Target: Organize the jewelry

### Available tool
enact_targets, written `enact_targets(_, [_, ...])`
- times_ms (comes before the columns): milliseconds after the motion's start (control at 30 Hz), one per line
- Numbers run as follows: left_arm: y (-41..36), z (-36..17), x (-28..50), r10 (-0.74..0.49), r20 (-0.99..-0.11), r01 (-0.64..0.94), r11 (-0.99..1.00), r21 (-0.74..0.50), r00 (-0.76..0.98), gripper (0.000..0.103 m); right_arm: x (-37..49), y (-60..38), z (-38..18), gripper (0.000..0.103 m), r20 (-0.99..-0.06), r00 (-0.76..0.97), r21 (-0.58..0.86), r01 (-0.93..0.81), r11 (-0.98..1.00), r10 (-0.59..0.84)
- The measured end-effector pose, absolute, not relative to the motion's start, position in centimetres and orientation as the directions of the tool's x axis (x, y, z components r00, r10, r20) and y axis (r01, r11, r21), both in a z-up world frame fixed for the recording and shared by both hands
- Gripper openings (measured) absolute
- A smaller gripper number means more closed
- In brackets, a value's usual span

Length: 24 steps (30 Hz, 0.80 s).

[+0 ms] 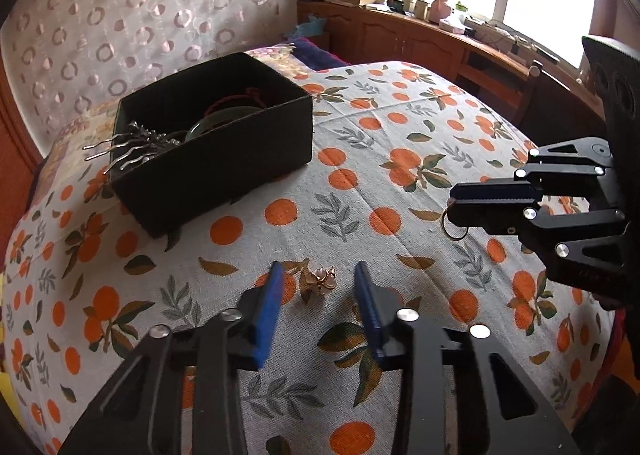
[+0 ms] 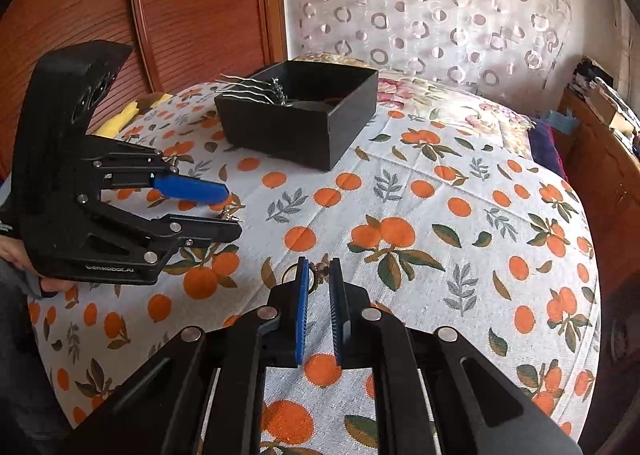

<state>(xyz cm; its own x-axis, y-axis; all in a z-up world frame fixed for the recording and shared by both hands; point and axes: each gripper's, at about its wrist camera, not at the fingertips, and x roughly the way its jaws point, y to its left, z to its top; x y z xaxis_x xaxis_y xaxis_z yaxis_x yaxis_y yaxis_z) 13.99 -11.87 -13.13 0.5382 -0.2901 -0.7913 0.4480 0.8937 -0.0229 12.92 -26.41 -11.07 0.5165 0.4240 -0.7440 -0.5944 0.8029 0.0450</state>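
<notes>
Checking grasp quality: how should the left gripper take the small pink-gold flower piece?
Grip the flower piece across its clustered body, coming down from above. It lies flat on the cloth, already centred between the open left gripper fingers.

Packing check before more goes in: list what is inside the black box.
Inside the black box: a silver hair comb with prongs poking over the rim, a greenish bangle, and a red cord. The front wall hides the bottom.
</notes>
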Motion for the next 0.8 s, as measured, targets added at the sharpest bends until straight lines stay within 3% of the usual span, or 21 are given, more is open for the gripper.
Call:
enact_targets(33, [-11.8, -13.1, 14.1, -0.293, -0.791, 0.447, 0.894, -0.027, 0.538, 0.024, 12.9, -26.4, -11.1, 0.011, -0.744, 0.517, 0.045, -0.595, 0.803, 0.424])
enact_targets(67, [-11.7, -13.1, 14.1, -0.293, -0.791, 0.445, 0.895, -0.030, 0.536, 0.015, 13.0, -26.4, -11.1, 0.011, -0.744, 0.516, 0.044, -0.595, 0.802, 0.424])
enact_targets(100, [-11.7, -13.1, 14.2, -0.294, -0.792, 0.446, 0.895, -0.030, 0.535, 0.014, 13.0, -26.4, -11.1, 0.011, -0.744, 0.515, 0.045, -0.596, 0.802, 0.425])
enact_targets(800, [-8.2, -7.2, 17.9, -0.257, -0.699, 0.335, 0.942, -0.025, 0.668, 0.014, 18.4, -22.8, -6.3, 0.011, -0.640, 0.598, 0.032, -0.607, 0.794, 0.483])
